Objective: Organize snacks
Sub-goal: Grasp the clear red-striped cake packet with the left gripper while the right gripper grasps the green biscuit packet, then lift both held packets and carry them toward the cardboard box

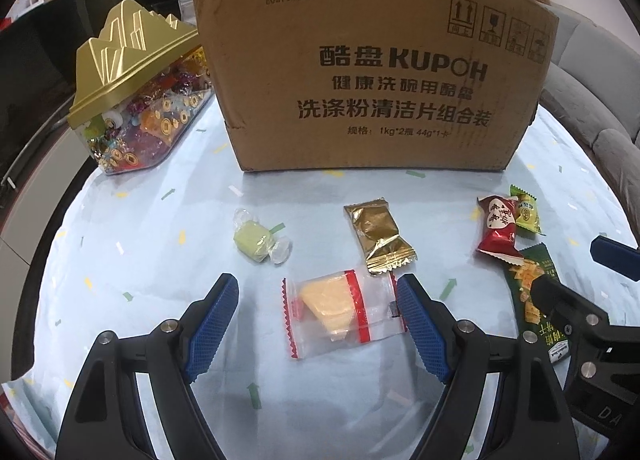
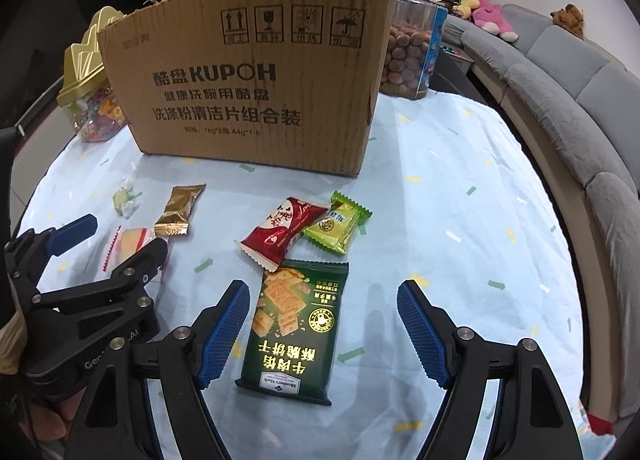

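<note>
Left hand-held gripper (image 1: 318, 324): jaws spread wide, nothing gripped. The clear red-striped wafer packet (image 1: 344, 310) lies flat on the bench (image 1: 120, 260) between its blue fingers (image 1: 424, 330), the right finger just beside the packet's right edge.

Right hand-held gripper (image 2: 322, 334): jaws spread wide, nothing gripped. The dark green cracker packet (image 2: 296, 328) lies flat between its fingers, nearer the left finger.

Remaining snacks on the bench:
- Green wrapped candy (image 1: 260, 242), far left of the wafer packet.
- Gold sachet (image 1: 378, 234), just beyond the wafer packet.
- Red packet (image 2: 282, 232), its near end overlapping the cracker packet's far edge.
- Light green packet (image 2: 338, 222), touching the red packet's right side.

The cardboard box (image 1: 372, 68) stands upright at the far side. A gold-lidded candy container (image 1: 136, 100) stands to its left.
</note>
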The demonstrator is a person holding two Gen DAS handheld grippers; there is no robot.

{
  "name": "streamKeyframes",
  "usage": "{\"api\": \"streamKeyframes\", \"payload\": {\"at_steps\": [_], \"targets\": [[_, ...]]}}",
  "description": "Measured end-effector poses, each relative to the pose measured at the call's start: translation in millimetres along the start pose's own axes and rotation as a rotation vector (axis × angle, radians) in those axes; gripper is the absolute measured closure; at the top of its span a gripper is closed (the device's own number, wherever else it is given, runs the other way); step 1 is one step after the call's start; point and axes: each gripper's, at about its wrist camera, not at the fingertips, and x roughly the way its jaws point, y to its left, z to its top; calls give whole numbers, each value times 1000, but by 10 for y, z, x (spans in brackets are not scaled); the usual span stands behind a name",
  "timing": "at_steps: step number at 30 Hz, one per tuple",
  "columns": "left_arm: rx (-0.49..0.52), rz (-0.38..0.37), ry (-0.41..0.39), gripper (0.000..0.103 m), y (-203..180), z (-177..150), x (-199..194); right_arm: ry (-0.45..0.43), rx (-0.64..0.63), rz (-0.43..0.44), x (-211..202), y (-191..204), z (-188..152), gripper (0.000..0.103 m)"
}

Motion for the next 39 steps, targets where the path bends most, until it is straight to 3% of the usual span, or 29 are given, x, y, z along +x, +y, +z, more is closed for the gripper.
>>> {"api": "streamKeyframes", "payload": {"at_steps": [14,23,26,31,36,39], "targets": [[-28,-21,18,23,0,-35,87,35,-12,-2,175,40,-78,26],[-31,-56,9,34,-6,-53,70,50,2,14,216,-13,-76,27],[-20,-67,5,42,-47,-64,50,51,6,33,214,-21,-85,33],[-7,-78,-3,48,-68,-81,31,51,-19,57,149,46,-118,51],[6,-84,-11,62,-96,-108,-7,51,-25,58,126,78,-127,56],[15,-84,-8,65,-123,-122,-34,53,-24,56,110,87,-142,57]]}}
